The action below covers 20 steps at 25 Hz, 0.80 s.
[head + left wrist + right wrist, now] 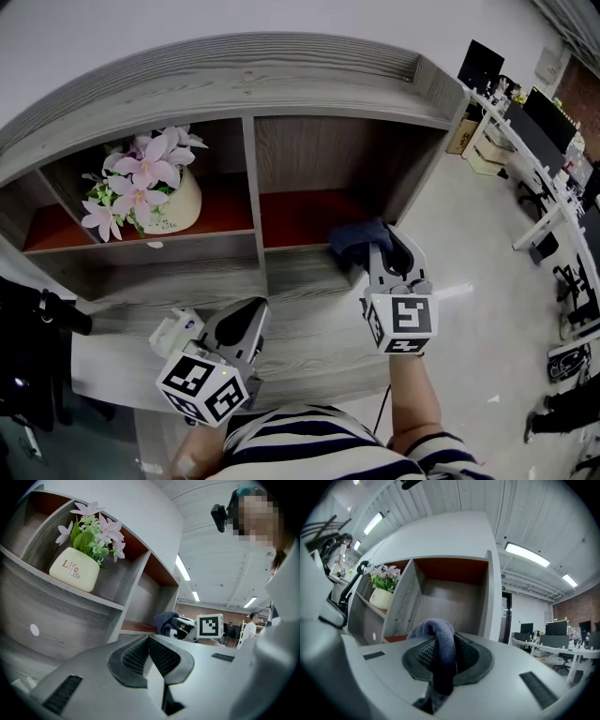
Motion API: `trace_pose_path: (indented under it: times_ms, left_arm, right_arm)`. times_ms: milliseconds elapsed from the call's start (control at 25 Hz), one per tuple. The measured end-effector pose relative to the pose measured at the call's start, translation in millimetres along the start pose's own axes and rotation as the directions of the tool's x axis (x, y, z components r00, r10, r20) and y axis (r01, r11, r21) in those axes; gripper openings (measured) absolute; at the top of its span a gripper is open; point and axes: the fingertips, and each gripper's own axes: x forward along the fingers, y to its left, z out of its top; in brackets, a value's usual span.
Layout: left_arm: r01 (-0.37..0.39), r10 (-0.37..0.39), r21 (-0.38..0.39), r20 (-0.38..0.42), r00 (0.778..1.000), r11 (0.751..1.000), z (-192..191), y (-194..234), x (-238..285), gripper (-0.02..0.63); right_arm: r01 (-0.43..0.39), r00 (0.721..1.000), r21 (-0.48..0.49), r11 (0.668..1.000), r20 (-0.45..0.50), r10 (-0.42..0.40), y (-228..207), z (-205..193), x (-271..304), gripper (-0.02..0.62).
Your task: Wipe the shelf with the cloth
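Your right gripper [446,654] pinches a fold of the cloth [437,632]; it looks soft, light and limp, so a deep mid-fold hold should suit. The cloth is at the shelf's [309,272] right-bay lip, 3 o'clock from the flowers [141,178]. Your left gripper [149,649], pressed together and empty, hangs at 8 o'clock from the right.

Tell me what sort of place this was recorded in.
Most likely an open office: desks with monitors line the right side, strip lights run overhead, and the grey shelf holds a flower pot.
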Motion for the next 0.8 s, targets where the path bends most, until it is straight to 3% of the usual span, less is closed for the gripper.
trace_pose_path:
  times_ms: [160,480,800]
  left_arm:
    - [-0.032,0.032,-0.003,0.013,0.999,0.999,2,5,-8,0.017]
    - [-0.112,0.112,-0.015,0.039,0.993,0.994,6,21,-29,0.018]
    - [-0.167,0.169,-0.036,0.052,0.984,0.985,5,33,-42,0.018]
  right_arm:
    - [-0.058,0.996,0.015,0.998,0.064,0.057,17,29,13,0.055]
    - [-0.165,0.977,-0.072,0.984,0.126,0.173,68,61,51,0.055]
    - [-0.243,0.968,-0.219,0.945,0.006,0.250,116,38,88,0.055]
